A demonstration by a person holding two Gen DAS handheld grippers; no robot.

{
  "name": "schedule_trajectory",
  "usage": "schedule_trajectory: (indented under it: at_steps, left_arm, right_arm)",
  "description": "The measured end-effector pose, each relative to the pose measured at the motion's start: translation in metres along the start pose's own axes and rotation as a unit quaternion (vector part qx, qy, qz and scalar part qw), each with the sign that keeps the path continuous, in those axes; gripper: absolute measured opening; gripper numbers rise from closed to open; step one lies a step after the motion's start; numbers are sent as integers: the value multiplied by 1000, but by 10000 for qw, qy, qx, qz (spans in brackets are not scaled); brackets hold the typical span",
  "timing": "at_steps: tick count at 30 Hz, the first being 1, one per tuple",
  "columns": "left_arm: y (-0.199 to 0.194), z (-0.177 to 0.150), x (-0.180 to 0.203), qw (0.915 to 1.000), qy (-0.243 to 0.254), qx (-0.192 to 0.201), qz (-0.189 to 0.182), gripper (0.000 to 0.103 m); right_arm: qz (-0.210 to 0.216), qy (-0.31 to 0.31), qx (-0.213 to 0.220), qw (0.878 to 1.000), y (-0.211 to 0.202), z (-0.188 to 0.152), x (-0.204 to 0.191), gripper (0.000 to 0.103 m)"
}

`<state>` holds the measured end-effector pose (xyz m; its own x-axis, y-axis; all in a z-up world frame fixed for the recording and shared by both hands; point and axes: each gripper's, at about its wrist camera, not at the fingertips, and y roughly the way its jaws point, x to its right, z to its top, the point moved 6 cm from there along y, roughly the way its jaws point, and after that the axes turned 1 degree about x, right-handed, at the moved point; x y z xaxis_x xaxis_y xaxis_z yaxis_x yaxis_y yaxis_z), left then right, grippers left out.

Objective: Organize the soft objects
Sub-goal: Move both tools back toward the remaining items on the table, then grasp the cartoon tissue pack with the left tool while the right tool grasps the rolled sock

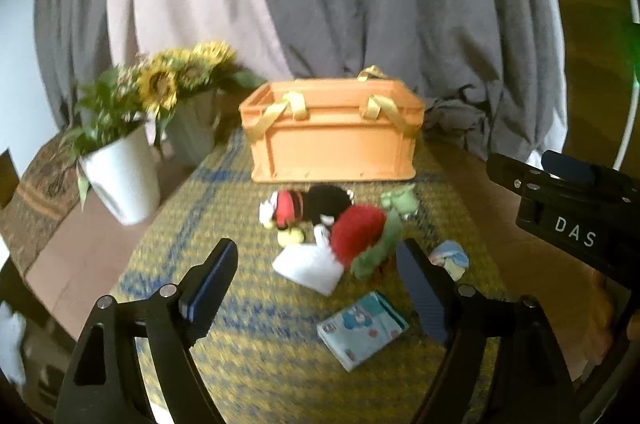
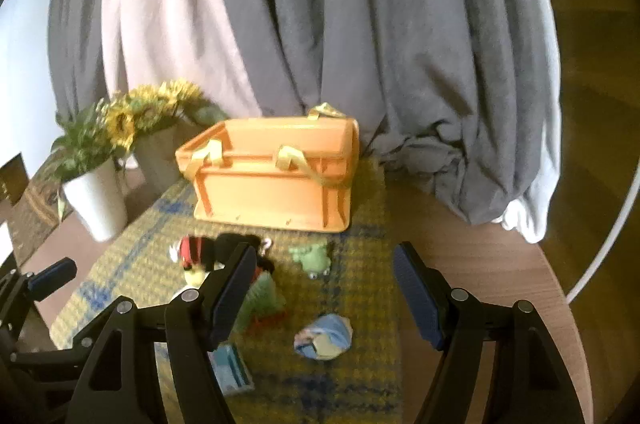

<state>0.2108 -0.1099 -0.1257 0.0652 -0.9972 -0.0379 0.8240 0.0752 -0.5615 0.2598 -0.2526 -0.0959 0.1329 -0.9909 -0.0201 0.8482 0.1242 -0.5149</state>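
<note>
An orange crate with yellow straps stands at the back of a yellow-blue mat; it also shows in the right wrist view. In front lie a black-red plush, a red-green plush, a small green frog plush, a white cloth, a rolled blue sock and a light-blue packet. My left gripper is open above the mat, near the white cloth. My right gripper is open above the sock.
A white pot with sunflowers and a grey pot stand at the back left. Grey and pink drapes hang behind the crate. The round wooden table's edge curves at right.
</note>
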Motion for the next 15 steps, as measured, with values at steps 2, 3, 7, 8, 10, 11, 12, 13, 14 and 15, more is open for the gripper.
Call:
schedule_trajectory:
  at_steps: [2,3,7,8,10,11,12,13,14,15]
  left_arm:
    - [4,-7,4,9998,-133,-100,88,84]
    - [7,-12,7,9995,-212,-177,157,85]
    - [16,-26,13,9975,-470,-327,409,89]
    - [19,-29,15,9967,-539,-389,468,91]
    - [25,-35,18,9952,-653,-491,539,91]
    - [27,-38,20,9943,-698,-549,584,91]
    - [30,-42,22,9934,-745,-600,629,91]
    - [33,-45,24,9928,-767,-628,678,92]
    - [36,-48,26,9921,-775,-668,728,92]
    - [38,-49,27,9917,-778,-690,761,92]
  right_arm:
    - [128,-65,-76,9999,5,-7,5,72]
    - [164,-95,-105,9998,8,-9,7,72]
    - [391,-169,-259,9988,21,-20,16,72]
    - [457,-193,-292,9983,24,-22,17,72]
    - [565,-265,-322,9975,30,-26,20,72]
    - [614,-294,-330,9971,33,-27,20,72]
    - [662,-318,-350,9967,36,-28,21,72]
    - [732,-333,-388,9960,40,-30,22,72]
    - [805,-339,-414,9953,43,-31,23,72]
    - [877,-357,-454,9945,48,-33,23,72]
